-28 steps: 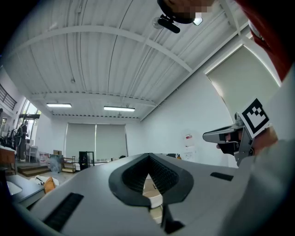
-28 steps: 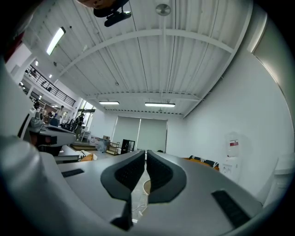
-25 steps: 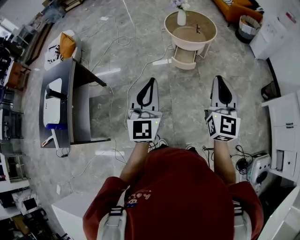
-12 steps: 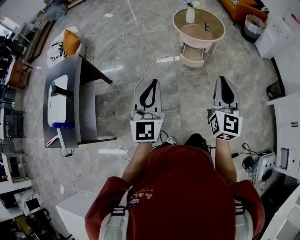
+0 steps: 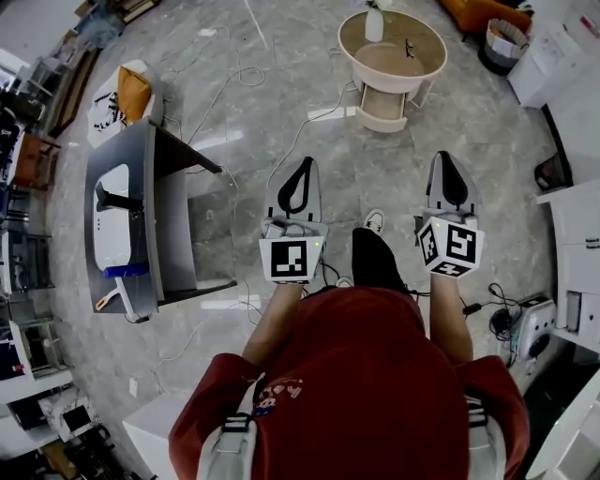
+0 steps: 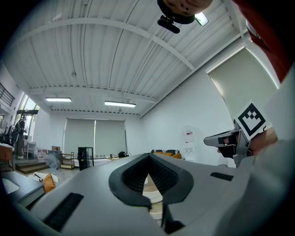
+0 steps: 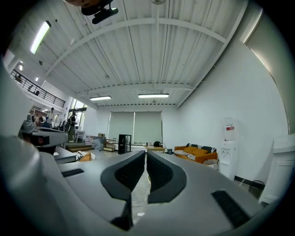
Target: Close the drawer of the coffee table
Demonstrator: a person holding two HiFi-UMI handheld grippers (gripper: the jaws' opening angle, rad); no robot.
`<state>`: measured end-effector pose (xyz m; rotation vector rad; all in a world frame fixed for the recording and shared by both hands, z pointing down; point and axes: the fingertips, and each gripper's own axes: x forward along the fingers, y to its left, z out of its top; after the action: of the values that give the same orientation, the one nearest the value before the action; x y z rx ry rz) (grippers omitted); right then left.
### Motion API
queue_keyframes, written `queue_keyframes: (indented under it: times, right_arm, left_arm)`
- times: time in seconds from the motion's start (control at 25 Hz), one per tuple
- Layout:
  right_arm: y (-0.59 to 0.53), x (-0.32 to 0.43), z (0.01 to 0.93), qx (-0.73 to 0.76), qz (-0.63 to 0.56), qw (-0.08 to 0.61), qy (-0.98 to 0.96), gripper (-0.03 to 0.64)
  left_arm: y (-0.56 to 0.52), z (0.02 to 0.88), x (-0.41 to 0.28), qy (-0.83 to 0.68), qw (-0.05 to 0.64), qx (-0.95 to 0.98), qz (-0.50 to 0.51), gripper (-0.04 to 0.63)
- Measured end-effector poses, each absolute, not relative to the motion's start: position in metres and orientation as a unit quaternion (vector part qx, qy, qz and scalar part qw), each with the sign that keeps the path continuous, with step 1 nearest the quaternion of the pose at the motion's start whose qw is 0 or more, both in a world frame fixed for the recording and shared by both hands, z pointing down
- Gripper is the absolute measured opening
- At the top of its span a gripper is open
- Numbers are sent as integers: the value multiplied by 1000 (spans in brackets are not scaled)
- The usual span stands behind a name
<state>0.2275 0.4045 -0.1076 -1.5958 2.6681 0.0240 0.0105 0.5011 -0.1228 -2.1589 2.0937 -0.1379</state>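
Head view: a person in a red top (image 5: 361, 375) holds the left gripper (image 5: 302, 162) and the right gripper (image 5: 448, 156) out level over a grey marble floor (image 5: 234, 122). Ahead of them stands the round cream coffee table (image 5: 412, 73), with a white vase (image 5: 374, 26) on its top. Its cream drawer (image 5: 382, 105) is pulled open towards the person. The drawer lies well apart from both sets of fingertips, farther up the frame and between the lines of the two grippers. A grey metal desk (image 5: 159, 216) stands off to the left.

Left gripper view: the black ribbed fingers (image 6: 131, 177) are clenched, tips meeting in a point and gripping nothing. The cream table shows small and distant through the teardrop hollow behind the tips. The right gripper with its marker cube juts in at the right edge.

Right gripper view: the black fingers (image 7: 124, 177) are pressed together, leaving only a thin slit, and grasp nothing. Floor and a white cable (image 7: 138, 196) show through the slit. An orange sofa (image 7: 196, 151) stands by the far wall, and the left gripper sits at the left edge. The drawer cannot be made out here.
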Motion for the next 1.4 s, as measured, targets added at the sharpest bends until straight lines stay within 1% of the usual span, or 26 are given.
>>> queue_keyframes:
  times: [0.48,0.76,0.88,1.04,1.28,1.4]
  right_arm:
    - [260,207,-109,-517,15,8,856,28]
    - [168,224,-110,-523,10,10,853,29]
    - [137,224,-111,-519,14,6,855,29]
    - [108,224,-106,-523,11,1,852,29]
    - [84,223,-94,-542,3,-11,840,29]
    - [75,210,-93,-540,14,-21,841,29]
  left_arm:
    - [345,-129,2,679,65,-729,-56,12]
    - [244,-140,13,681,66,-729,-21,12]
    - [214,-139,13,685,65,-725,-32,12]
    - [185,-124,12,671,58,-736,-73,12]
    - [152,-109,2,664,43,-743,-67,12]
    - [135,-103,-6,649,46,-756,-69,12]
